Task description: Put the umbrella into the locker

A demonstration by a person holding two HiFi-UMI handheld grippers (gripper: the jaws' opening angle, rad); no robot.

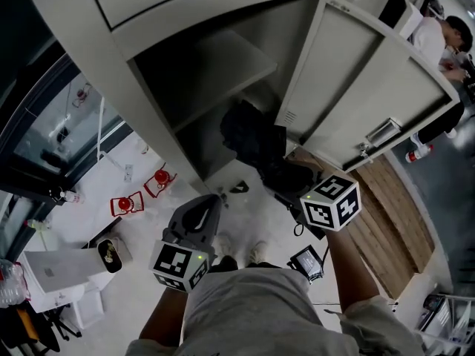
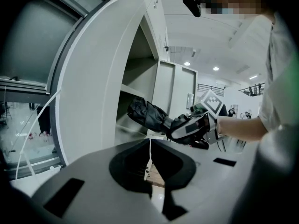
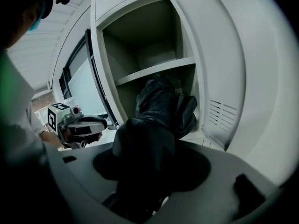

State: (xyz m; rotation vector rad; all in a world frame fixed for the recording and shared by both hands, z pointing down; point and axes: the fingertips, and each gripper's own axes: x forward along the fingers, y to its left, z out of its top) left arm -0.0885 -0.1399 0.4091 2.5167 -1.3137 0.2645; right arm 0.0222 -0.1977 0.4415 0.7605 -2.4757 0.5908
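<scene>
The folded black umbrella (image 1: 256,143) (image 2: 147,115) (image 3: 159,106) points into the grey locker (image 1: 215,73) (image 3: 156,68), its far end just below the shelf in the lower compartment. My right gripper (image 1: 286,176) (image 2: 191,127) (image 3: 145,148) is shut on the umbrella's near end, in front of the open door (image 1: 356,80) (image 3: 219,69). To the left of the locker's opening, my left gripper (image 1: 211,202) (image 2: 150,148) (image 3: 88,124) is shut and holds nothing.
The locker door stands open to the right. On the floor at the left are two red objects (image 1: 126,202) and a white box (image 1: 56,269). A small dark device (image 1: 306,262) lies by my feet. A person (image 1: 445,35) sits at the far right.
</scene>
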